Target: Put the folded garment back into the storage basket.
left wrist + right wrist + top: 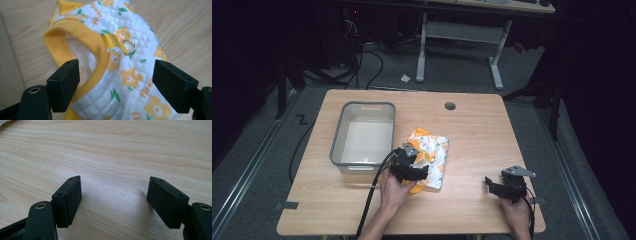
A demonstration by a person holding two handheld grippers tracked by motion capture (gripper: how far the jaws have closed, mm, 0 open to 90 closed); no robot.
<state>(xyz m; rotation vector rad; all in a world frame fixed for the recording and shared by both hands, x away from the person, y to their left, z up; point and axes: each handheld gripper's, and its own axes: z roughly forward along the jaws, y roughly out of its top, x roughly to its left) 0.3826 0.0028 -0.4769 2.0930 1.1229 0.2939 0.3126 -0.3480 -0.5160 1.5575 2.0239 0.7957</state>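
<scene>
L gripper [116,82] fingers apart, quilted vest [120,62] between, unclamped; closing here risks snagging metal ring [128,46]. R gripper [113,200] fingers apart over bare surface [112,150].

The only writing in sight is on the quilted garment [125,75]: the word "flower" is printed in orange lettering among its orange blossoms, once near the yellow collar at the top, upside down from here, and again low on the right. A third print at the bottom edge is cut off.
</scene>
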